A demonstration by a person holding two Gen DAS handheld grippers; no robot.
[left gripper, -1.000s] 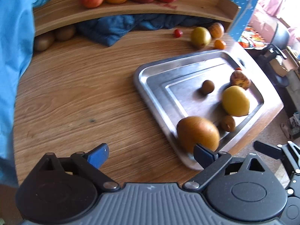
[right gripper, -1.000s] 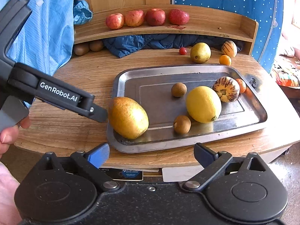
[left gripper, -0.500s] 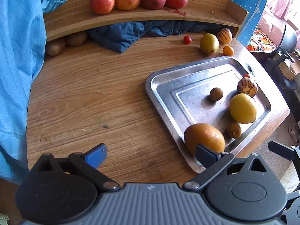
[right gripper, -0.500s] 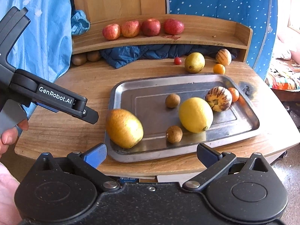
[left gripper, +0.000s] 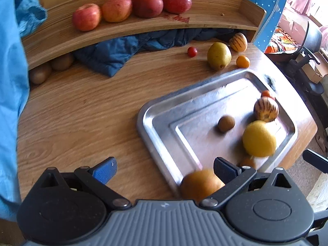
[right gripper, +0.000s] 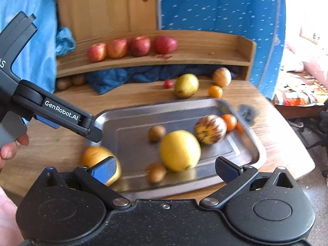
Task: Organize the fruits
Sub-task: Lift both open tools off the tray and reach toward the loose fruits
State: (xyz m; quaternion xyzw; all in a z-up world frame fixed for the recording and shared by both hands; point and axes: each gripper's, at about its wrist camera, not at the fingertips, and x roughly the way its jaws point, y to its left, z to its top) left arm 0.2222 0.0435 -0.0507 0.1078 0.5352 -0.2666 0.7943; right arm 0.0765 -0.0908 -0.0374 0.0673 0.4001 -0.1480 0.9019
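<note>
Both tongs are spread and empty: the left gripper [left gripper: 165, 169] has drawn back toward the table's near edge over the last second, so the big brownish-yellow fruit [left gripper: 202, 183] at the steel tray's [left gripper: 155, 143] near-left corner now sits low between its jaws toward the right pad, while the right gripper [right gripper: 165, 167] has risen, looking over the tray. In the right view, a yellow citrus [right gripper: 180, 150] lies at 12 o'clock from that gripper, four apples [right gripper: 131, 47] line the shelf [right gripper: 205, 58] beyond, and no fruit has been lifted, so sorting seems barely begun.
</note>
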